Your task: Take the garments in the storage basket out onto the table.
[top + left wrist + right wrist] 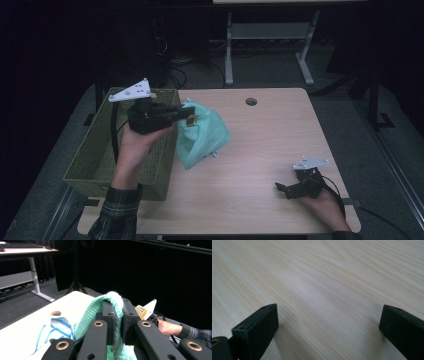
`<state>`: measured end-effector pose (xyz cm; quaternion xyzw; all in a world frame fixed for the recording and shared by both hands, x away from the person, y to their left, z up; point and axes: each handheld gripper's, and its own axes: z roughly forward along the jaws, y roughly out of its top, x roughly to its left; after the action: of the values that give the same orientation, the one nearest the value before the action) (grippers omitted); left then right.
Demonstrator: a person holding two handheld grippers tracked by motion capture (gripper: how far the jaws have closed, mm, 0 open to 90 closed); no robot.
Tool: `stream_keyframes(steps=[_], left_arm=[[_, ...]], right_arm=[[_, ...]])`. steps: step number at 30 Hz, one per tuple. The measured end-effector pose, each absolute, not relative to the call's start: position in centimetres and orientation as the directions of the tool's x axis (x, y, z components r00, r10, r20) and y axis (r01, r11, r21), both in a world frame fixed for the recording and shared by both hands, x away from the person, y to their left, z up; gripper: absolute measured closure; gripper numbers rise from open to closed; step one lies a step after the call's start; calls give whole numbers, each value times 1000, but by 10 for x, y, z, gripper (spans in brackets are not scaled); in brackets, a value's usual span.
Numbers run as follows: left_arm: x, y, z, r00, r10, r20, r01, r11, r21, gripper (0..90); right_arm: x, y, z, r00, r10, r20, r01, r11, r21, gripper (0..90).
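Left gripper [190,116] raised, jaws clamped, right gripper [280,187] low, jaws spread wide

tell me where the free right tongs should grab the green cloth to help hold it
Judging by how it hangs, take the green cloth at its loose lower corner, coming from the right side. The left tongs already pinch its top fold, so the bottom drapes free toward the table. The right tongs are open.

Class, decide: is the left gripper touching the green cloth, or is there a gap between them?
Touching. In the left gripper view, the left gripper has both jaws shut on a fold of the green cloth, which drapes over their tips.
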<state>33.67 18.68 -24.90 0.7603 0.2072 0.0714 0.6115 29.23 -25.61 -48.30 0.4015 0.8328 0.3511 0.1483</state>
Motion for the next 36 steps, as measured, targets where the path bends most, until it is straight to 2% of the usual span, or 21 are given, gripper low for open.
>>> stream_keyframes(steps=[13,36], left_arm=[[341,143,-274,930,336,-151,246,-262,933,833],[345,84,-329,936,318,-149,276,-405,871,830]], right_arm=[[293,-255,-483,-624,780,37,572,424,702,21],[293,-255,-483,-628,778,36,569,426,704,21]])
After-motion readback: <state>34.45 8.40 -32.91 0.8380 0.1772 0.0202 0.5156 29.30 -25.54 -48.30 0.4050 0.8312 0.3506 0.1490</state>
